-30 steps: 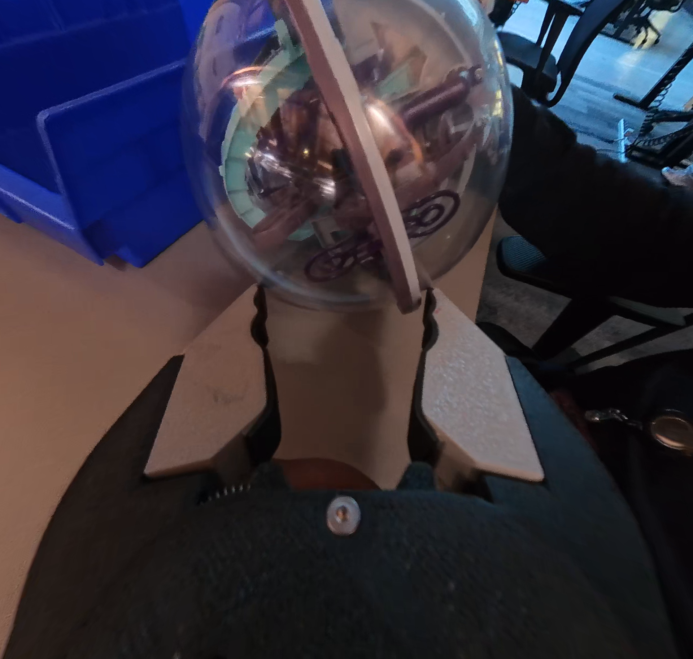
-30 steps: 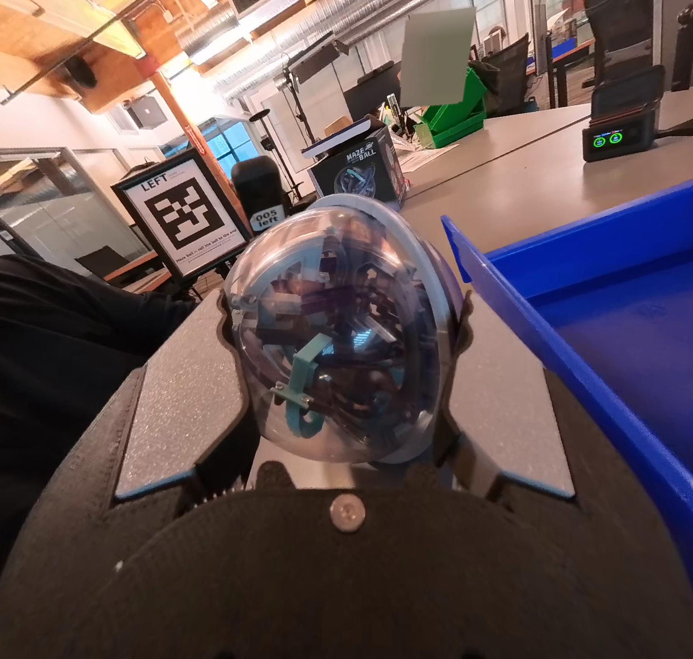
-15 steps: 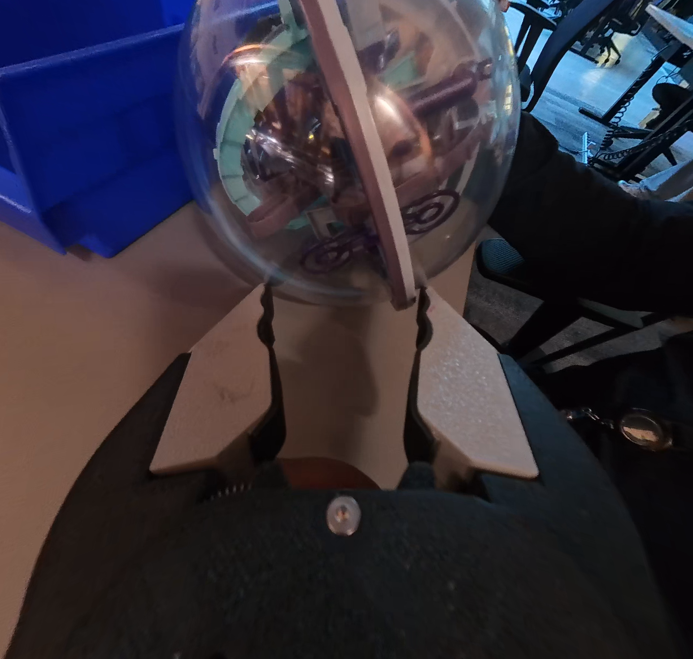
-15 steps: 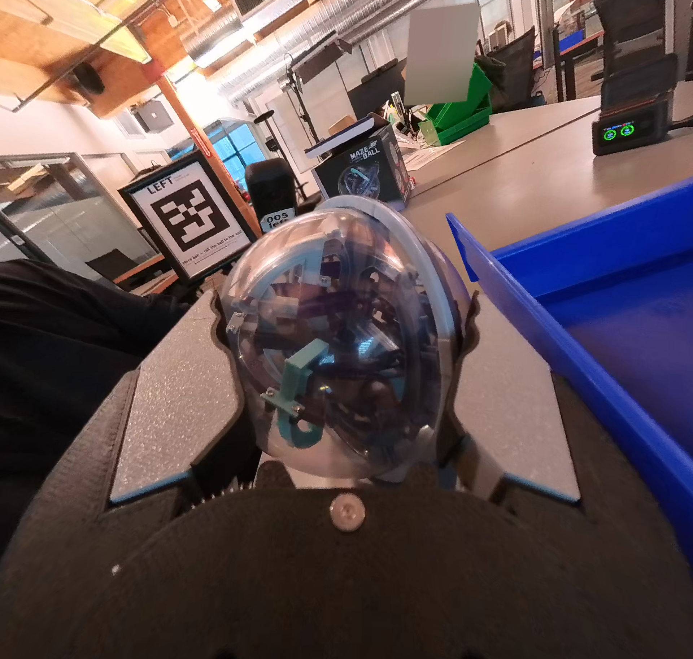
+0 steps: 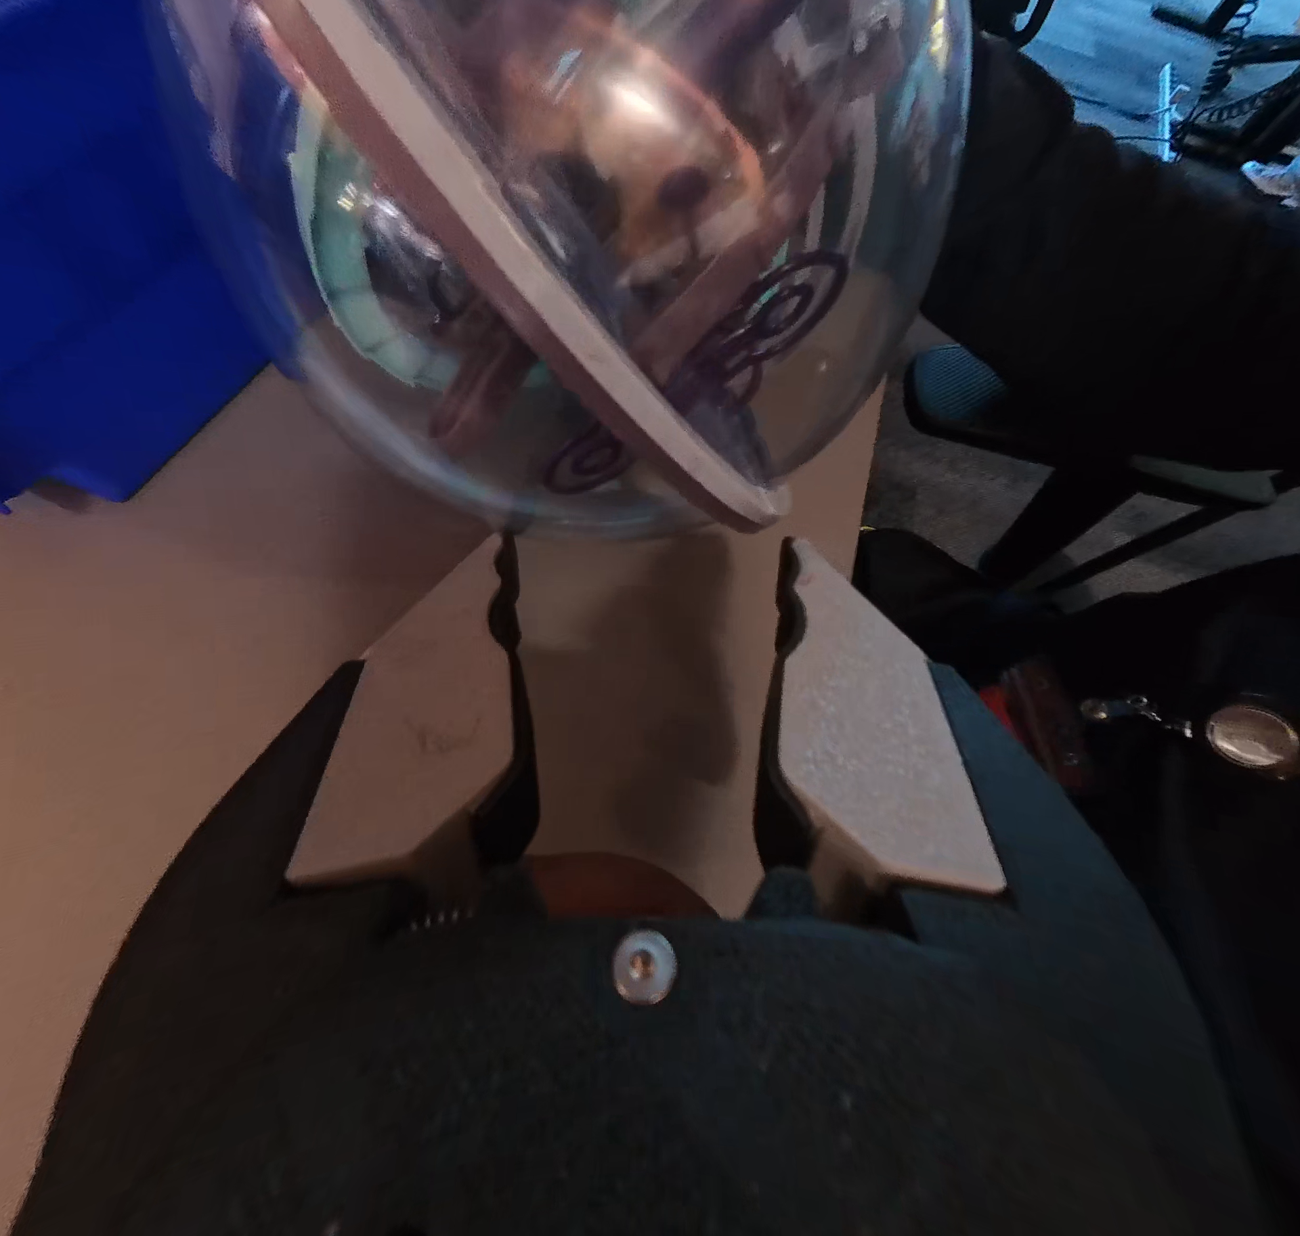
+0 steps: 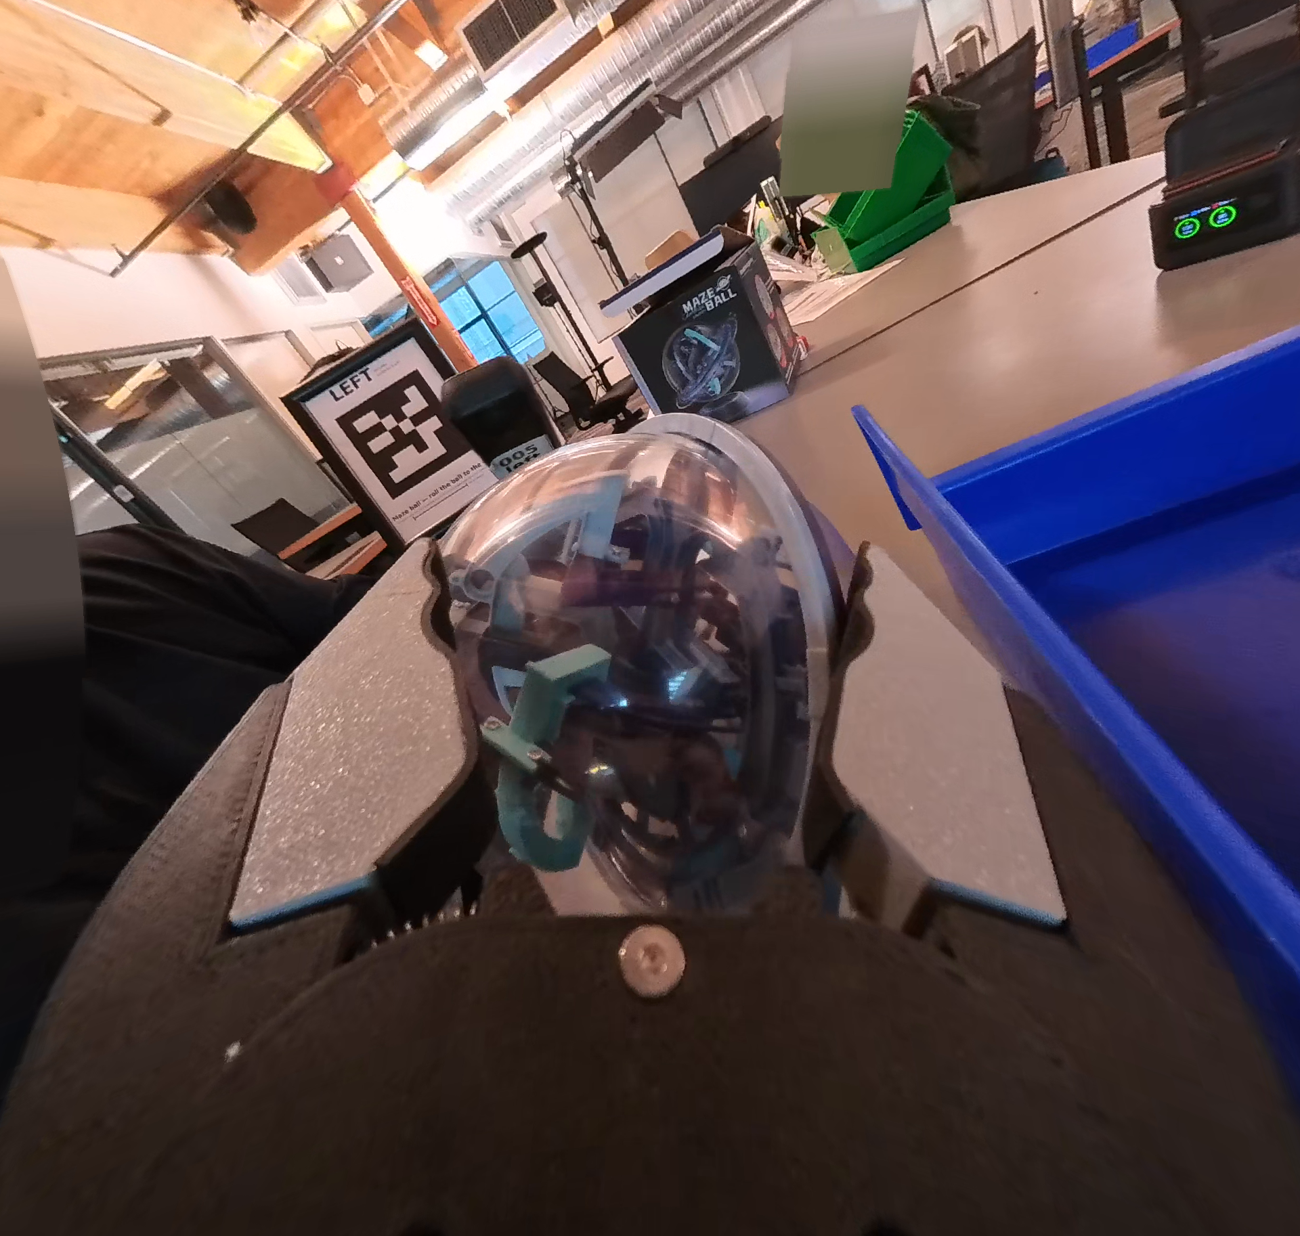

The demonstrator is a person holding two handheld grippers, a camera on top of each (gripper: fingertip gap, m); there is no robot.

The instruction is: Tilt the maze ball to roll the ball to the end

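- Presently logged, with the maze ball as landmark:
- Maze ball: clear sphere with a pale band round its middle; teal, purple and brown tracks inside; held off the table between the right gripper's fingers. Inner rolling ball not made out.
- Right gripper: spread wide around the sphere, dark pads pressed on its left and right flanks; clamped on it.
- Left gripper: just beneath the maze ball in its own view, fingers apart, nothing between the pads. Left fingertip touching or nearly touching the underside of the shell; right fingertip just short of the band's lower end; cannot tell whether either presses.
- Pale band: tilted, running from upper left to lower right across the sphere.
- Table: tan top, beneath and beyond the maze ball.
- Blue bin: right of the maze ball, near it, open top.
- Dark product box: beyond the maze ball, on the table.
- Framed marker sign: behind and left of the maze ball, upright.
- Green bins: far beyond the maze ball.
- Black device with green lights: far right of the maze ball, on the table.
- Person's dark sleeve: left of the maze ball.
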